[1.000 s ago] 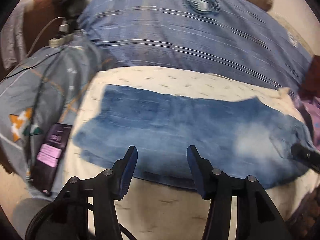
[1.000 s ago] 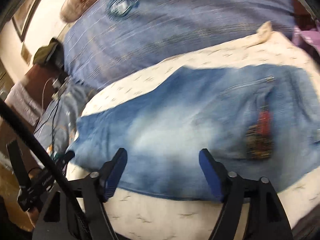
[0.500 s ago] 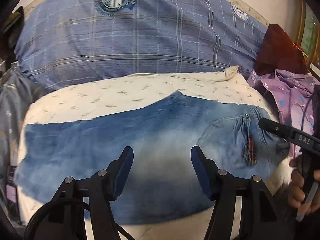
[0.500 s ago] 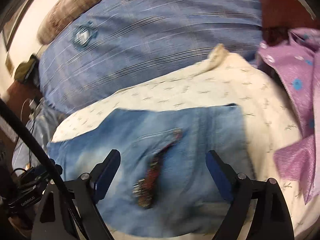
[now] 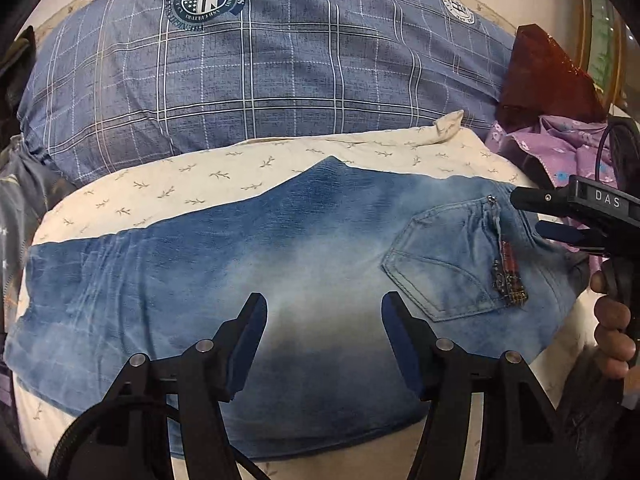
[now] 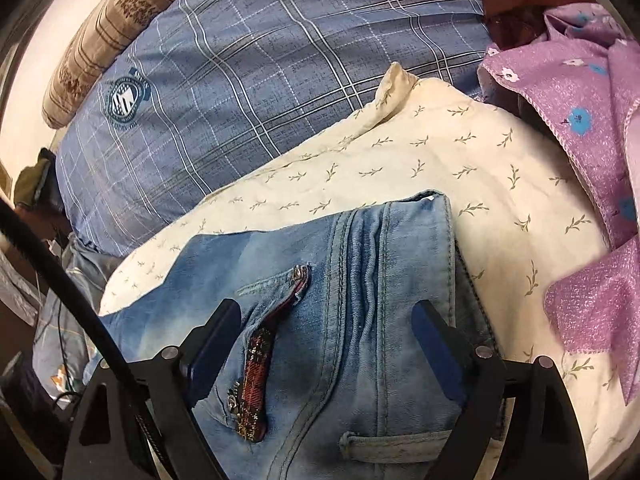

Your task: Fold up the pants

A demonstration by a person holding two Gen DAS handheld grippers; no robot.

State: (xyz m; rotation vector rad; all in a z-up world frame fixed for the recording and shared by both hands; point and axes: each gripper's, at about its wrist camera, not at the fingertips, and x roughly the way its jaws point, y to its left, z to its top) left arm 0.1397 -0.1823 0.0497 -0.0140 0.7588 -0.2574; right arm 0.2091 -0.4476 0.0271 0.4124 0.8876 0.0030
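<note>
Faded blue jeans [image 5: 248,280] lie flat on a cream leaf-print sheet [image 5: 224,172], waist to the right, with a back pocket [image 5: 436,268] and a red plaid tab. My left gripper [image 5: 324,304] is open and empty, hovering over the seat and thigh area. My right gripper [image 6: 326,314] is open and empty over the waistband [image 6: 416,248], near the plaid tab [image 6: 256,392]. It also shows at the right edge of the left wrist view [image 5: 536,216], just off the waist end.
A blue plaid pillow [image 5: 260,72] lies behind the sheet. Purple floral cloth [image 6: 592,128] is bunched on the right. A dark red object [image 5: 544,76] stands at back right. A brown striped bolster [image 6: 104,36] lies behind the pillow.
Both grippers have swung right along the jeans, from the leg end to the seat and waist. The right gripper has come over the waistband. Both stay open.
</note>
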